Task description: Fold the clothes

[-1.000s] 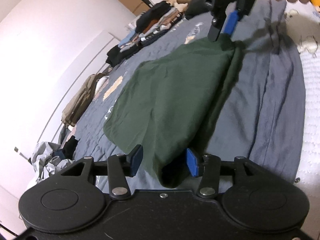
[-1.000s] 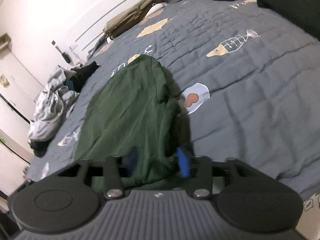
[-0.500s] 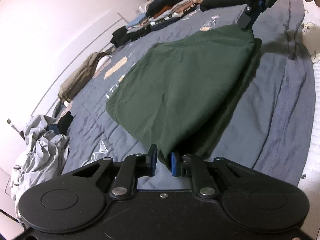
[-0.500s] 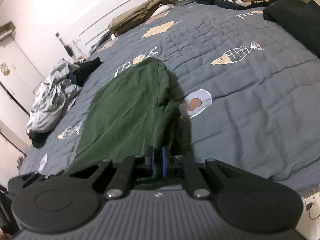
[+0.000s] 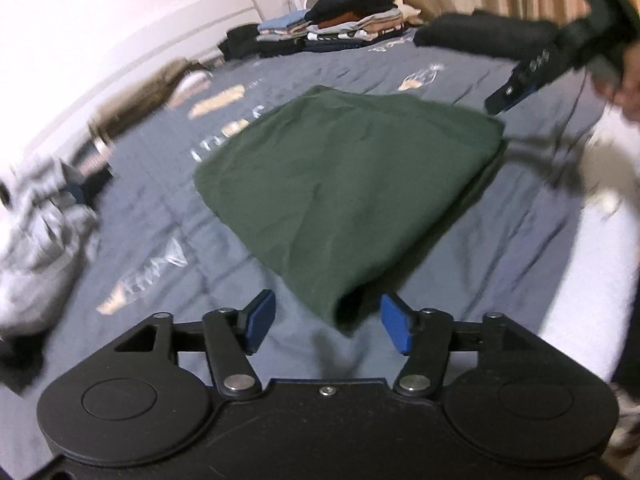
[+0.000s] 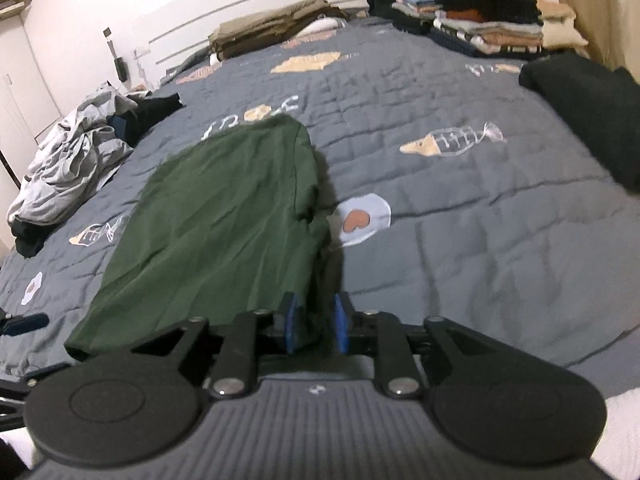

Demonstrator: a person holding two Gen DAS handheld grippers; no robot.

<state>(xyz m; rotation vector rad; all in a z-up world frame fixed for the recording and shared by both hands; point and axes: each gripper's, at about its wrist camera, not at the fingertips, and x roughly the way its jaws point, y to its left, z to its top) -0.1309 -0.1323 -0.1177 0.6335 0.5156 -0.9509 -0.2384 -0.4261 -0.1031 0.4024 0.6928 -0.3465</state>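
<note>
Dark green folded cotton garment [image 5: 352, 184] on grey quilt [image 6: 460, 240]; left gripper [image 5: 328, 322] jaws wide, empty; right gripper [image 6: 314, 322] part-open, cloth between, grip unclear; square both near corners

Left tongs [image 5: 327, 326] spread wide; right tongs [image 6: 313, 322] parted slightly.

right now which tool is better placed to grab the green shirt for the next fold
Left. The left tool is wide open with the green shirt's near corner lying between its pads. The right tool straddles the other corner, but its gap is narrower, with dark fabric between its pads.
</note>
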